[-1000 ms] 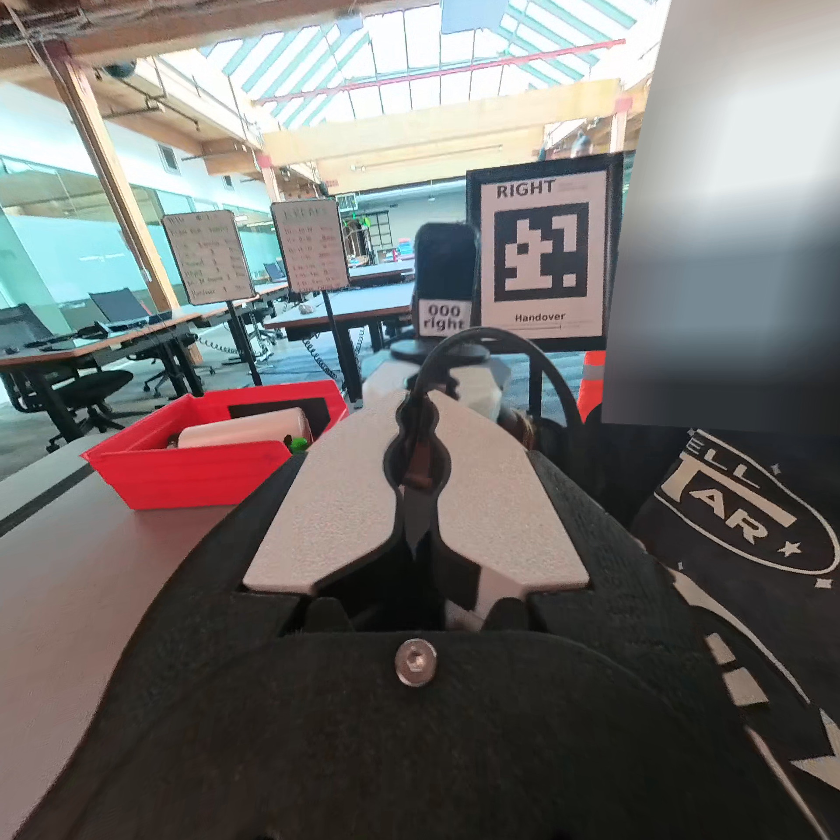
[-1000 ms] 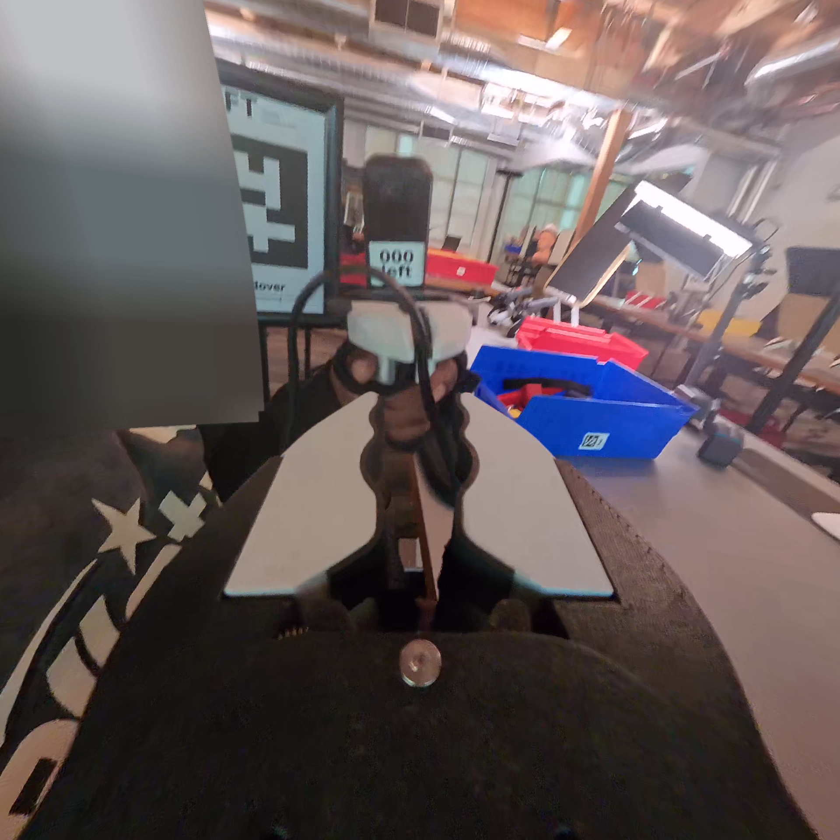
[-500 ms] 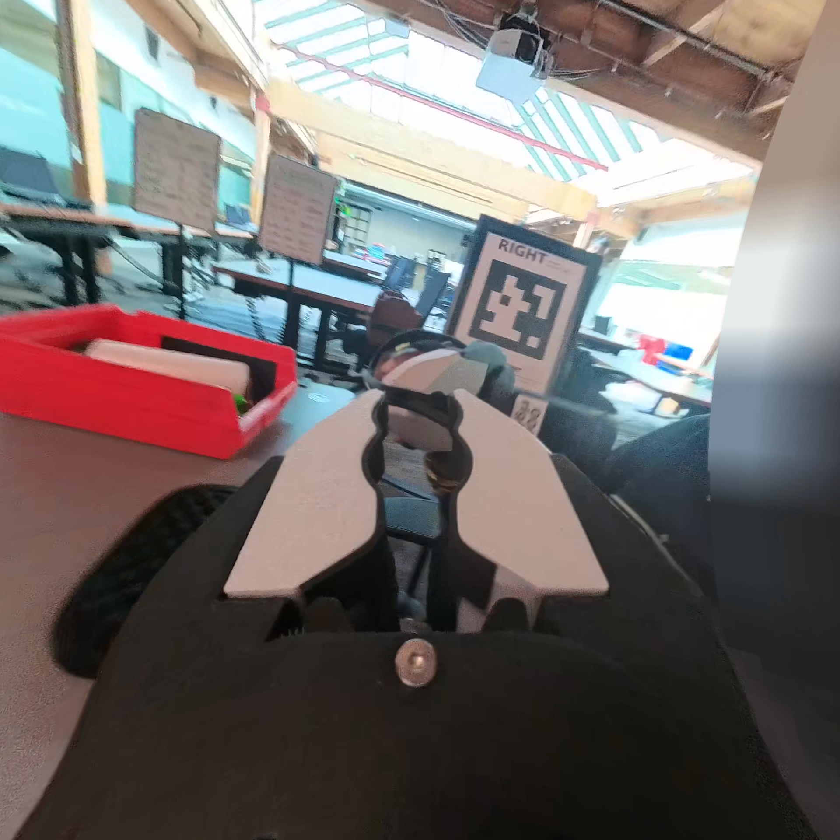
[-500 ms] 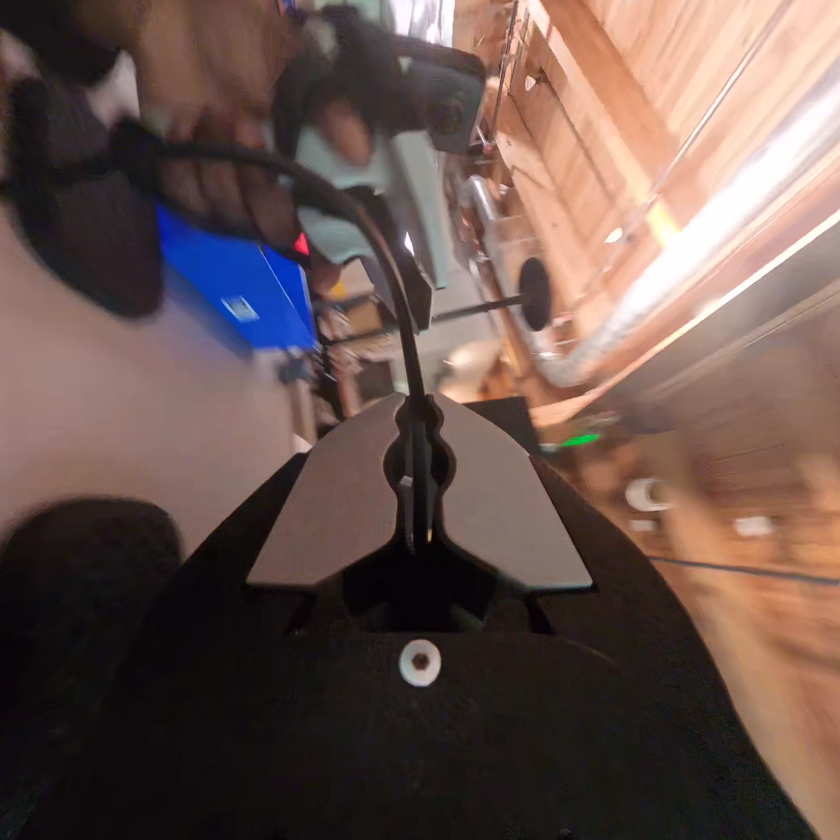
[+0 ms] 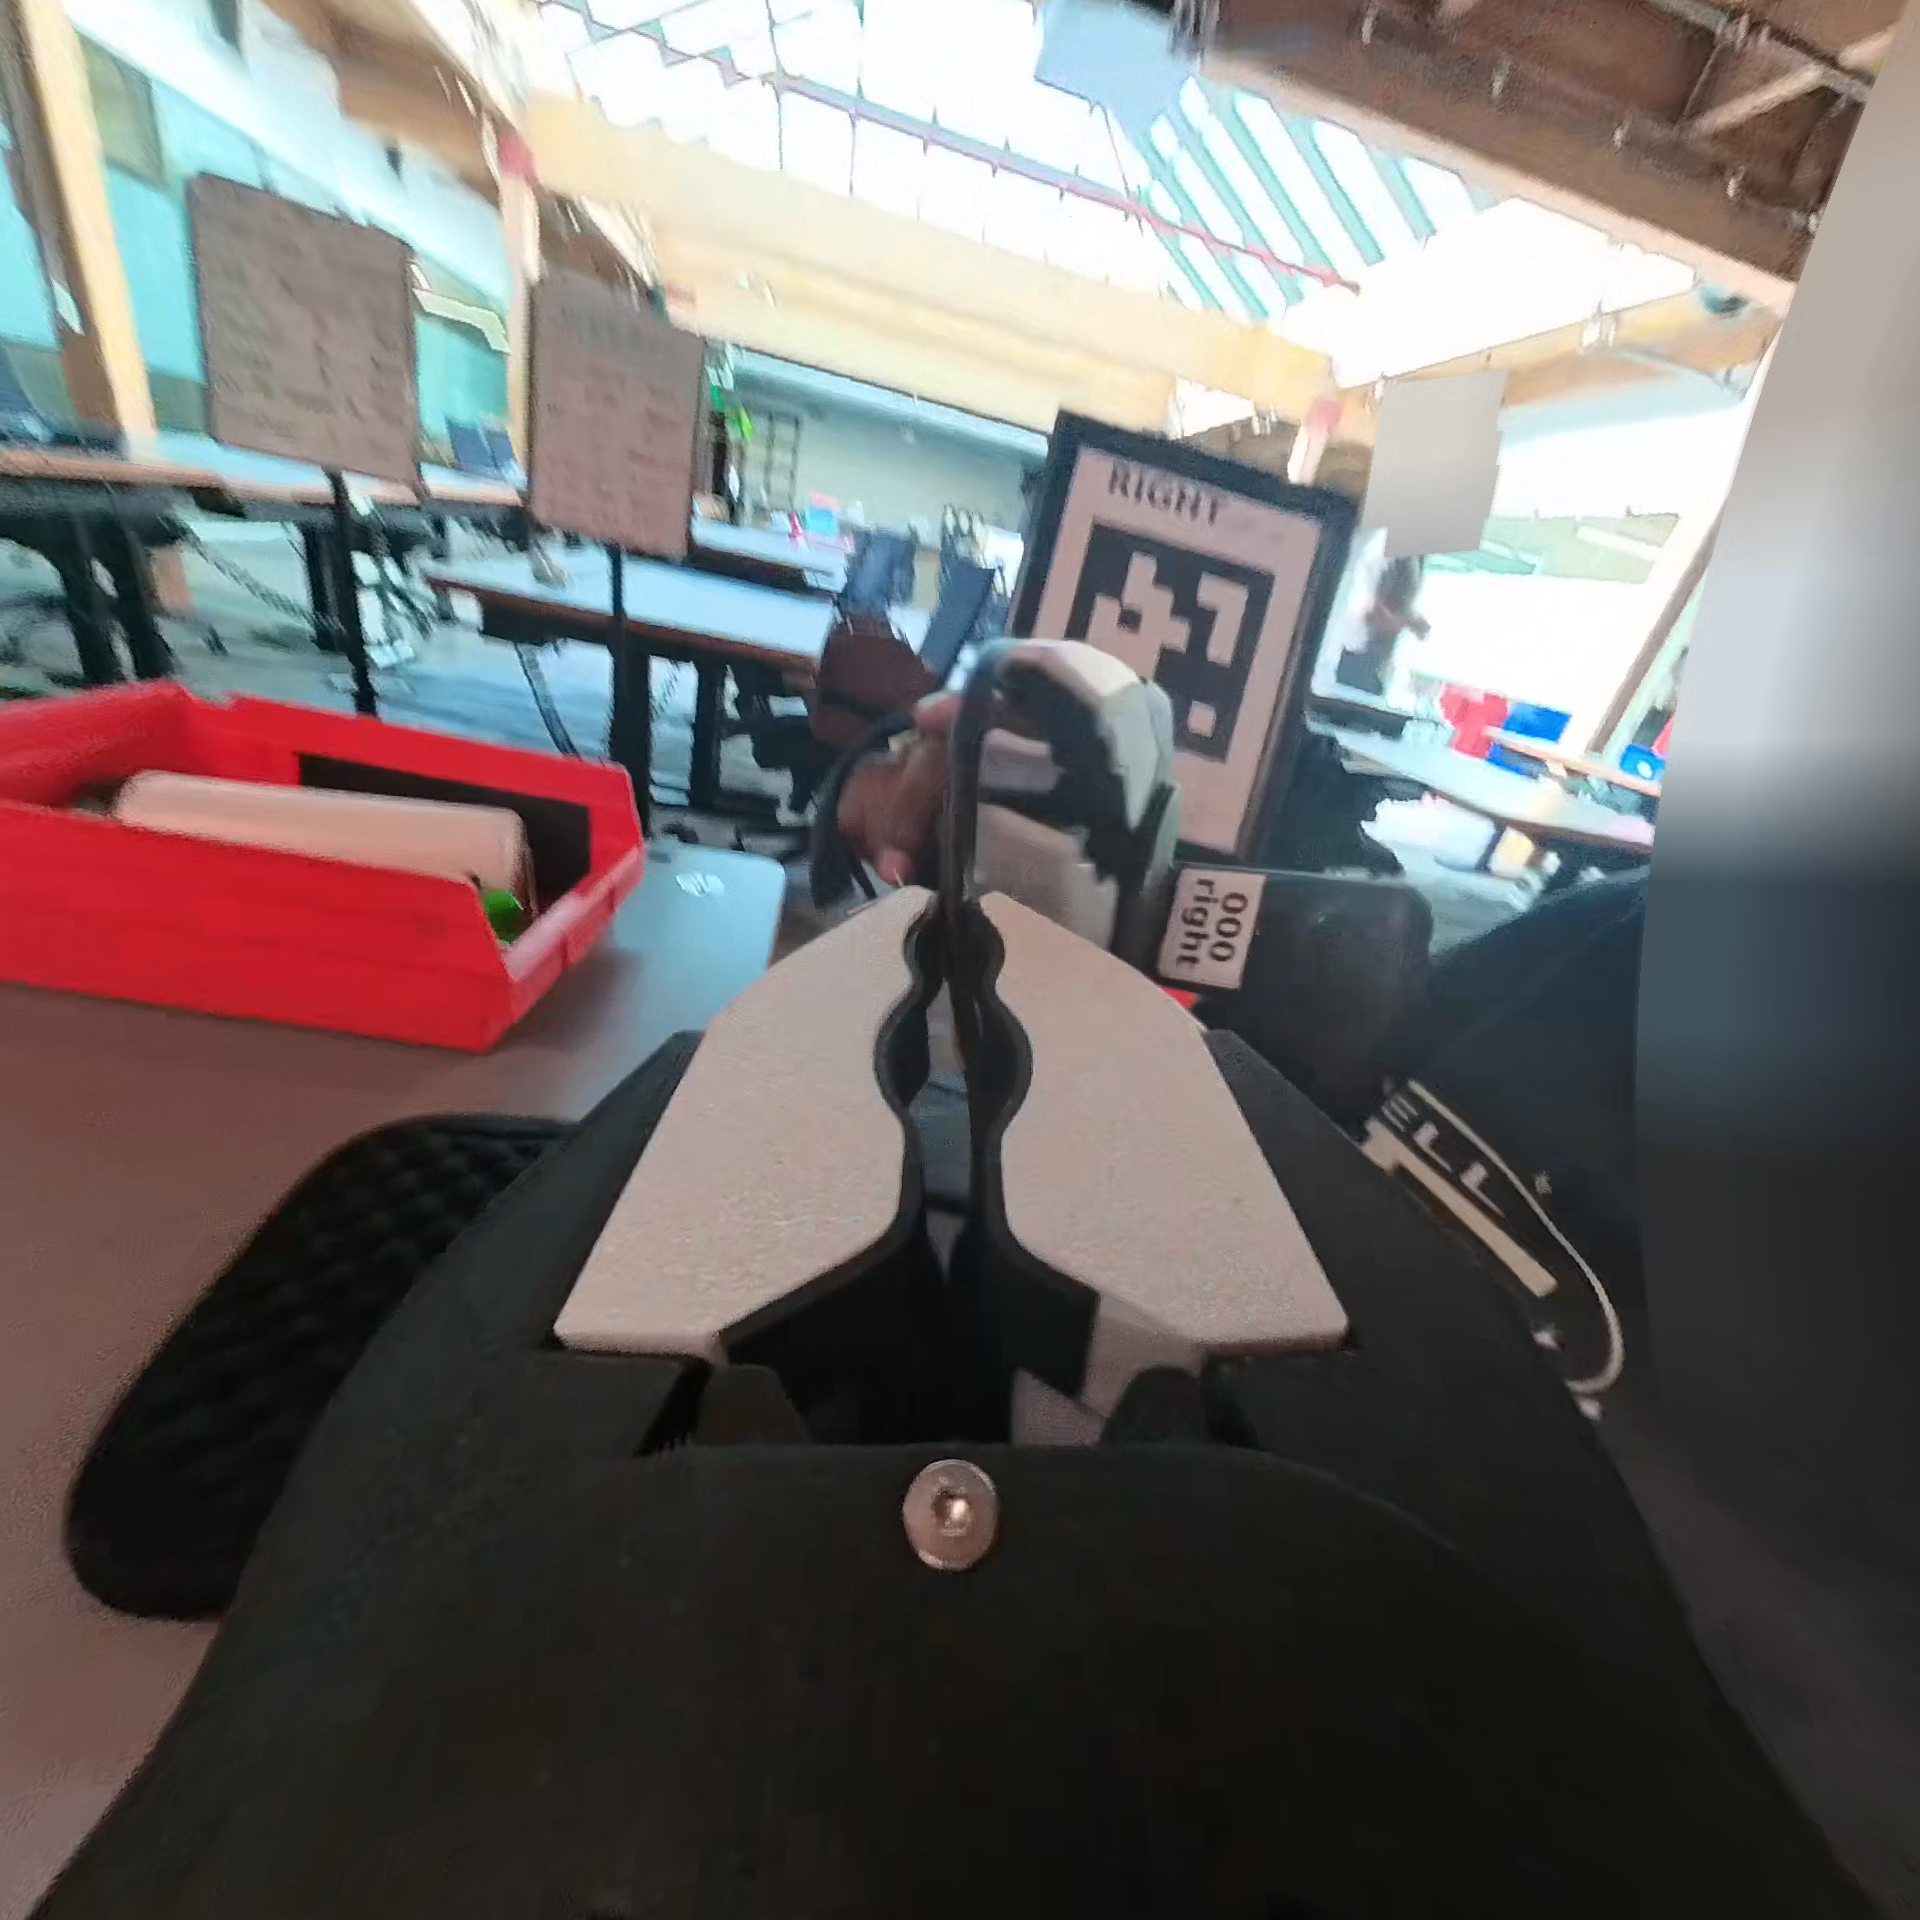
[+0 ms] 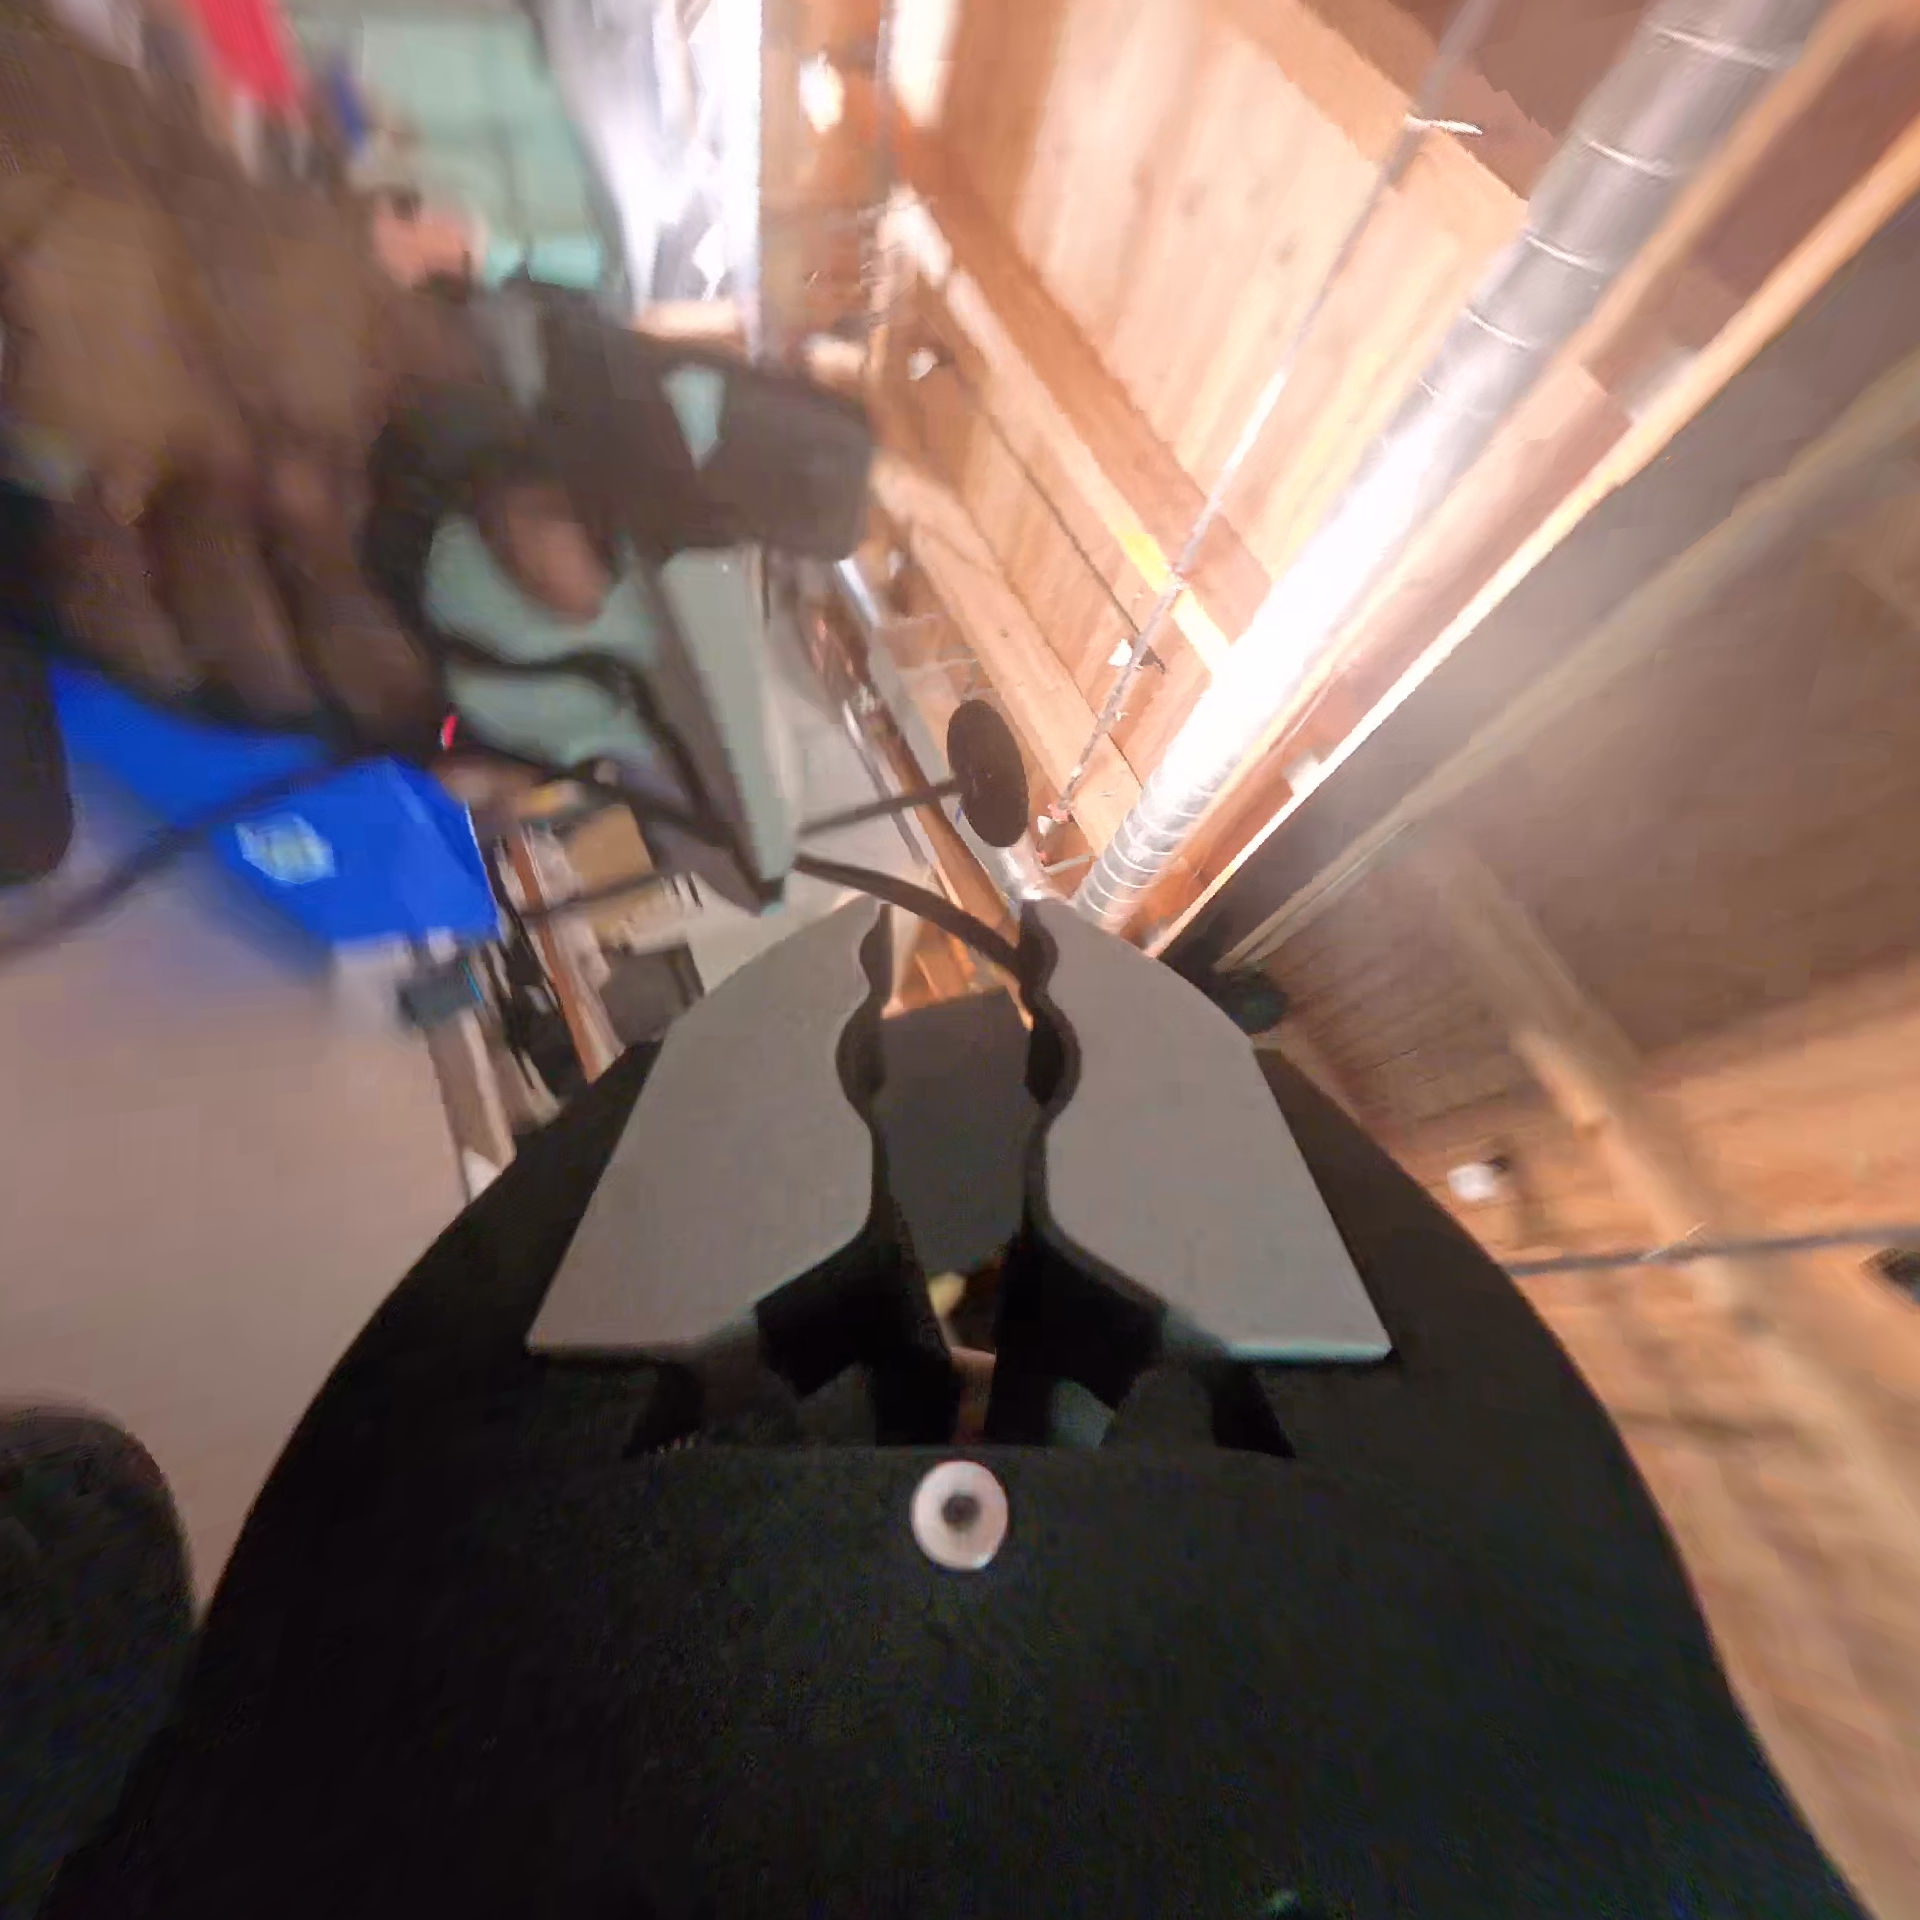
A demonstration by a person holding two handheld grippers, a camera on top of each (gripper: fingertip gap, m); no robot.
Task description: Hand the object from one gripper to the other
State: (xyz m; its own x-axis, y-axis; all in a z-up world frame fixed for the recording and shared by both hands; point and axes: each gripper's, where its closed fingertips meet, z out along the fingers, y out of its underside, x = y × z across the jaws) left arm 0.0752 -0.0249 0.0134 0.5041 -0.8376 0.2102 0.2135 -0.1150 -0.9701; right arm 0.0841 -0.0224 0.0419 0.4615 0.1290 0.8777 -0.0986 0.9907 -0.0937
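The object is a thin black cable (image 5: 954,790). My left gripper (image 5: 954,904) is shut on it, and the cable rises from between the fingertips in a loop toward the right gripper's grey body (image 5: 1081,790), held by a hand just beyond. In the blurred right wrist view, rolled sideways, my right gripper (image 6: 956,920) is open with a clear gap between the jaws. The cable (image 6: 914,899) crosses that gap and rests against the right finger. The left gripper's grey fingers (image 6: 717,707) show just ahead of it.
A red bin (image 5: 312,914) with a white object stands on the brown table (image 5: 156,1143) at the left. A black padded thing (image 5: 260,1330) lies near my left gripper. A framed marker board (image 5: 1174,644) stands behind. A blue bin (image 6: 353,842) shows in the right wrist view.
The right gripper, shut on the cable half a second ago, has opened. The left gripper's jaws have closed on the cable. The right wrist view has rolled sideways.
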